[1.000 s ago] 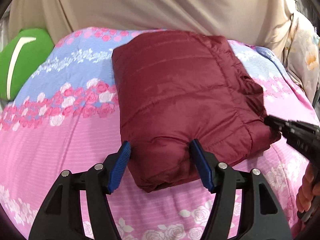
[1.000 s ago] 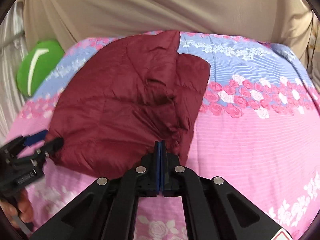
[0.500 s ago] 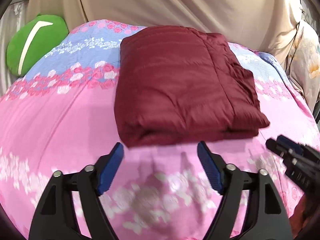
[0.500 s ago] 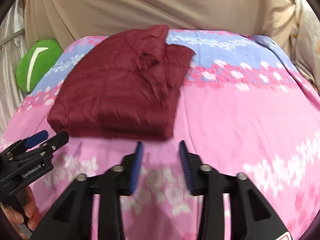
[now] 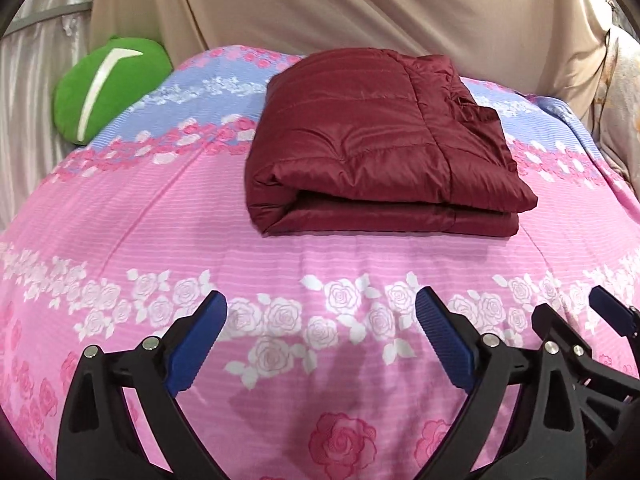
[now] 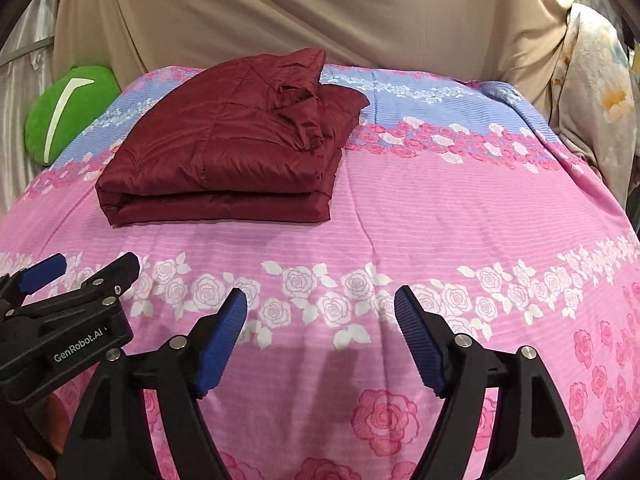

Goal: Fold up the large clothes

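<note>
A bed spread with a pink and blue rose-printed cover (image 5: pixel 168 216) fills both views, with a beige curtain (image 5: pixel 360 4) hanging behind it. The left gripper (image 5: pixel 320 334) has its blue pads spread wide and its jaws are opening, with nothing between them but bare cover below. The right gripper (image 6: pixel 320 324) is likewise spread and opening, empty, its pads over the white rose band; in the left view it sits just beside the left gripper at the right edge. Further out, well apart from both sets of tips, the dark red padded jacket (image 5: pixel 380 144) lies folded into a thick, roughly square bundle toward the far half of the bed, its doubled edge facing the grippers. A loose crumpled flap shows on its right far corner (image 6: pixel 304 96). A green cushion (image 5: pixel 108 88) rests at the far left against the curtain. The fold looks finished, so the step in hand is likely the release and retreat; doing it well means keeping the pads clear of the slippery fabric so the bundle is not dragged open
</note>
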